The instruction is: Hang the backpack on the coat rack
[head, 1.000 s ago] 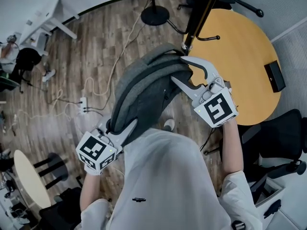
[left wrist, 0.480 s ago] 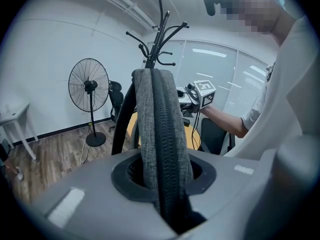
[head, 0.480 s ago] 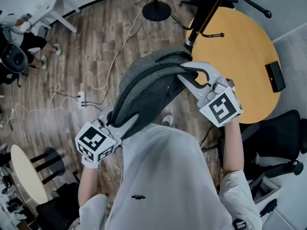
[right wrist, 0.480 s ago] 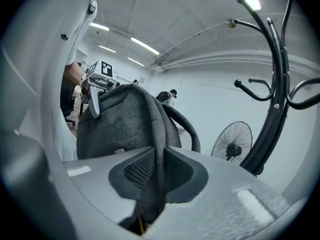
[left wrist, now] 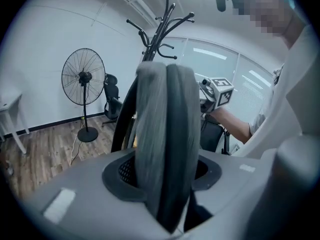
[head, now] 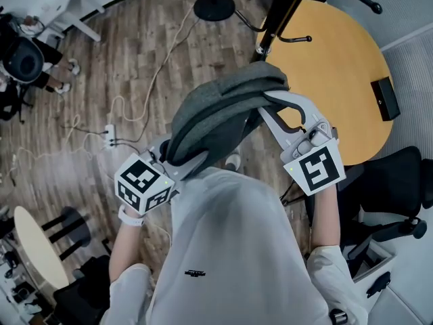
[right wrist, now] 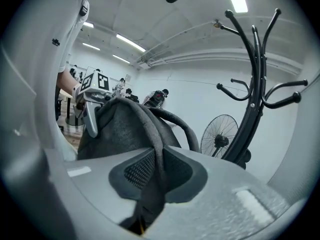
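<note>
In the head view I hold the grey backpack (head: 216,114) up in front of me, just short of the black coat rack (head: 274,26). My left gripper (head: 183,161) has the pack's thick lower end (left wrist: 165,134) between its pads, filling the gap while the jaws are opening. My right gripper (head: 267,103) is closing and pinches a thin grey strap (right wrist: 152,154) at the pack's top. The rack's curved hooks (right wrist: 255,84) rise to the right of the pack (right wrist: 120,124), and they also show behind it in the left gripper view (left wrist: 160,24).
A round wooden table (head: 345,66) with a black box (head: 381,100) stands right behind the rack. A standing fan (left wrist: 83,76) is to the left, its base (head: 214,7) on the wood floor. Cables (head: 115,134) trail left. A black office chair (head: 399,188) is at right.
The right jaws, wide open around the pack's top a second ago, have come together on the strap. Both grippers and the pack have shifted slightly toward the rack.
</note>
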`<state>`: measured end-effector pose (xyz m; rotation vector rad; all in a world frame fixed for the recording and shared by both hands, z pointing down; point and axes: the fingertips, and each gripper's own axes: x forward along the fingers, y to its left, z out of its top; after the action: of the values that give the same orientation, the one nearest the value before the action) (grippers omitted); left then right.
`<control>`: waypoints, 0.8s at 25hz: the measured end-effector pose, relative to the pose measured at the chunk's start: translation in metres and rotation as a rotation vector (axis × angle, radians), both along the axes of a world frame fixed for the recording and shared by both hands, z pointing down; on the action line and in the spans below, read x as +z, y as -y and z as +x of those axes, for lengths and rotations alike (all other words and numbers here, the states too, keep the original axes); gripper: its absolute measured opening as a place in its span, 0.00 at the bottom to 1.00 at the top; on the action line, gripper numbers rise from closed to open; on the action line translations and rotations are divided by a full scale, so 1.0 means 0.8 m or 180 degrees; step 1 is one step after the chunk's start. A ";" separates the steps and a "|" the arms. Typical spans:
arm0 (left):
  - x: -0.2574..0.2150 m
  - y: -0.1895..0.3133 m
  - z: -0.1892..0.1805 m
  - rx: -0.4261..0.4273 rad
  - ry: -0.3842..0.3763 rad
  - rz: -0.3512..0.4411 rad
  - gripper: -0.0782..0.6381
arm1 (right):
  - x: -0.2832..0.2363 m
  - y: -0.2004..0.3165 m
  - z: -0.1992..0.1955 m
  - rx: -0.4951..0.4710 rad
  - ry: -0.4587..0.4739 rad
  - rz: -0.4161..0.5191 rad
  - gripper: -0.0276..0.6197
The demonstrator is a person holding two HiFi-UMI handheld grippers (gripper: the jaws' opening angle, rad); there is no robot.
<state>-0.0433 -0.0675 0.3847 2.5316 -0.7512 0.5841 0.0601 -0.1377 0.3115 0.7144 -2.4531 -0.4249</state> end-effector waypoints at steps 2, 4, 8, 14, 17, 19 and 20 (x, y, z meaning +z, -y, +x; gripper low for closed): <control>-0.001 0.006 0.012 0.0032 0.0036 0.0036 0.47 | 0.003 -0.011 -0.007 0.0019 -0.0061 0.0027 0.12; 0.009 0.009 0.024 0.0074 0.0124 0.0034 0.53 | 0.005 -0.017 -0.009 0.0074 -0.0039 0.0073 0.12; 0.018 0.021 0.043 -0.0013 0.0083 0.0092 0.56 | 0.002 -0.016 0.005 0.0238 -0.0068 0.0140 0.12; 0.011 0.052 0.042 -0.0329 0.0025 0.0235 0.62 | 0.001 -0.014 0.025 0.0483 -0.0132 0.0226 0.12; 0.011 0.055 0.031 -0.0456 0.0016 0.0235 0.63 | 0.006 -0.015 0.031 0.0526 -0.0062 0.0215 0.12; 0.014 0.054 0.025 -0.0510 0.0023 0.0216 0.63 | 0.009 -0.017 0.031 0.0561 -0.0007 0.0195 0.12; 0.014 0.053 0.022 -0.0535 0.0021 0.0210 0.63 | 0.011 -0.017 0.031 0.0583 0.0017 0.0181 0.12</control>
<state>-0.0258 -0.1103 0.3960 2.4949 -0.9892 0.5190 0.0847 -0.1241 0.3201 0.9559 -2.3626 -0.4227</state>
